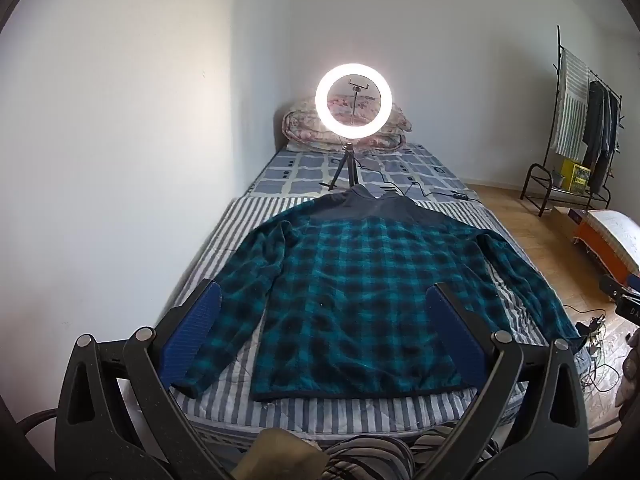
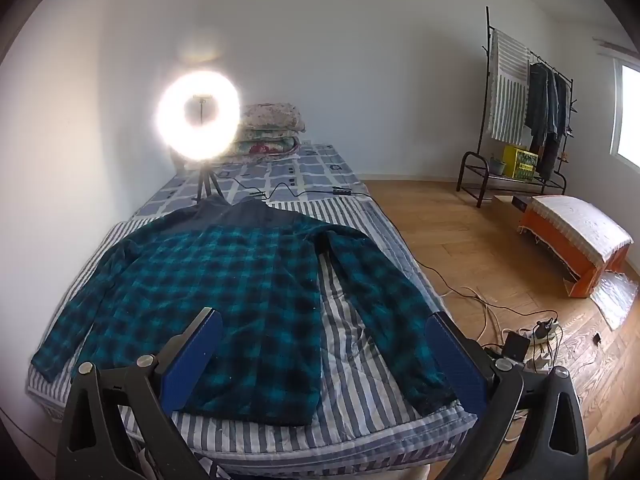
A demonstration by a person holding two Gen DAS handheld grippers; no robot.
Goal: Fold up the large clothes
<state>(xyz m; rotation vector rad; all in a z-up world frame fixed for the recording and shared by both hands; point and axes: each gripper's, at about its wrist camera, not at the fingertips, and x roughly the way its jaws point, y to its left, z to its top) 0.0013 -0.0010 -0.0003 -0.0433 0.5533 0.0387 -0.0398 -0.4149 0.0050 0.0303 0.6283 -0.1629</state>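
1. Left gripper [image 1: 324, 320]: released, blue ribbed pads spread wide, nothing held — hung above the foot edge of the bed [image 1: 224, 240], over the near hem.
2. Plaid shirt [image 1: 352, 280]: lay flat and face-down on the striped cover, collar toward the ring light [image 1: 353, 103], hem toward both claws; long axis ran from foot edge to head edge. Teal-and-black check, fleecy nap, plain dark yoke and collar.
3. Left sleeve [image 1: 240, 280]: angled down toward the wall-side edge, cuff near the left claw's pad — judged the nearer grab for that hand.
4. Right sleeve [image 2: 384, 312]: stretched along the floor-side edge, cuff close under the right claw.
5. Right gripper [image 2: 324, 340]: likewise released and empty, raised above hem and right cuff.
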